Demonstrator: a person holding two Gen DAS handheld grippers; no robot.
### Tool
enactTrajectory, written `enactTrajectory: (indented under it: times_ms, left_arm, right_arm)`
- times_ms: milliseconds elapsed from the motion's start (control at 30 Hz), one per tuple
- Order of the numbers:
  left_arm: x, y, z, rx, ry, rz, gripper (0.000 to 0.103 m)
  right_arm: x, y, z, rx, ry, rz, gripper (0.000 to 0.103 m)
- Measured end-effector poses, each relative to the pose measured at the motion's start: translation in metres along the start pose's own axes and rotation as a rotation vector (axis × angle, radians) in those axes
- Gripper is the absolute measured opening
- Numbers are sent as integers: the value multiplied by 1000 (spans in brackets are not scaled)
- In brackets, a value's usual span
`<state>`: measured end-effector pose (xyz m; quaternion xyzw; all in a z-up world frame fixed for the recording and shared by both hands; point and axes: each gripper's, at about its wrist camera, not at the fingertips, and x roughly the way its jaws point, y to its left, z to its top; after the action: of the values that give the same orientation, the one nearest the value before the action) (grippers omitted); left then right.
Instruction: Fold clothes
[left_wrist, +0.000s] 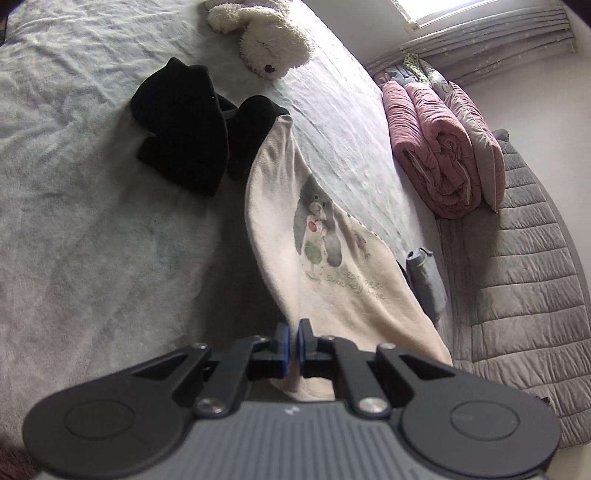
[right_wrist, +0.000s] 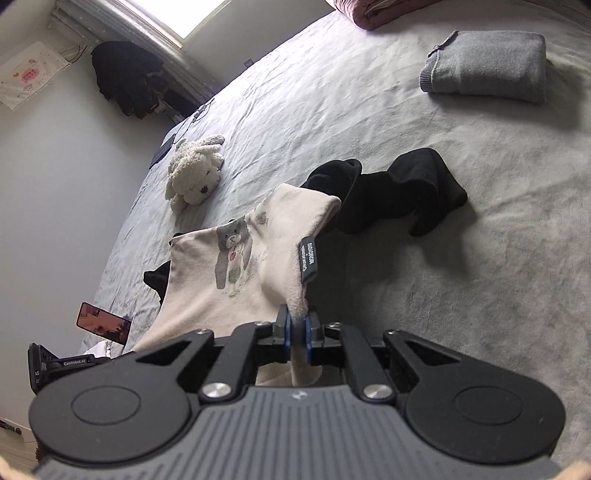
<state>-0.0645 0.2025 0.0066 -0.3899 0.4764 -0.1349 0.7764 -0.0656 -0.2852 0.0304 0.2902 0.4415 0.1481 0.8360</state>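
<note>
Daylight from a window fell across a wide bed (left_wrist: 92, 221) covered in a pale grey sheet, creased all over. At one edge of it lay a white plush dog (left_wrist: 266, 40), and along another side sat a rolled pink quilt (left_wrist: 432, 147) with pillows stacked behind it, next to a grey quilted cover (left_wrist: 524, 266).

A cream shirt (left_wrist: 325, 251) with a printed cartoon animal and some lettering hung stretched above the bed between the two tools. The left hand-held gripper (left_wrist: 294, 345) was clamped on one edge of the shirt, its blue pads (left_wrist: 283, 347) pressed together with the cloth pinched between them. The right hand-held gripper (right_wrist: 298, 338) was likewise closed on another edge of the cream shirt (right_wrist: 229, 280), near a black label (right_wrist: 309, 260) sewn at the hem; cloth bunched between the blue pads and hung down behind them. From the right wrist view the far end of the shirt sagged toward the sheet, close to a crumpled black garment (right_wrist: 399, 192) lying on the bed. In the left wrist view that black garment (left_wrist: 184, 125) lay just beyond the shirt's far end, whether touching it I cannot tell.

Farther off on the bed rested a folded grey garment (right_wrist: 487, 66), well apart from the black one. A phone (right_wrist: 103, 321) with a lit screen stood near the bed's edge, and dark clothes (right_wrist: 125, 81) hung by the window in the corner of the room.
</note>
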Motion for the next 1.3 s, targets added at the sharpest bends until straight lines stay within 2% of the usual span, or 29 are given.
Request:
enactTrajectory:
  times_ms: [167, 400, 700, 733, 800, 833, 867, 900, 933, 1000, 1300]
  left_arm:
    - [-16, -3, -11, 7, 25, -5, 5]
    - [-29, -15, -28, 131, 76, 48, 5]
    - [-21, 2, -40, 261, 169, 179, 5]
    - [-20, 4, -41, 275, 180, 194, 6]
    - [-19, 6, -42, 302, 199, 201, 28]
    - [-19, 6, -40, 310, 202, 184, 47]
    - [-19, 5, -38, 317, 199, 176, 52]
    - [-19, 3, -35, 329, 193, 179, 53]
    - [-18, 1, -31, 342, 187, 186, 53]
    - [-13, -5, -22, 364, 174, 210, 55]
    - [32, -38, 38, 439, 138, 268, 56]
  right_arm:
    - [-19, -12, -13, 39, 8, -3, 8]
    - [-28, -25, -31, 49, 68, -28, 8]
    - [-9, -34, -51, 10, 164, -89, 9]
    - [-6, -36, -52, 7, 179, -95, 11]
    - [2, -39, -55, 0, 209, -109, 18]
    - [3, -39, -55, -7, 212, -122, 18]
    - [2, -39, -53, -16, 210, -129, 19]
    - [2, -38, -50, -25, 208, -128, 21]
    - [1, -38, -45, -28, 204, -123, 28]
    - [0, -37, -34, -44, 192, -123, 48]
    - [27, -18, 27, -102, 159, -154, 48]
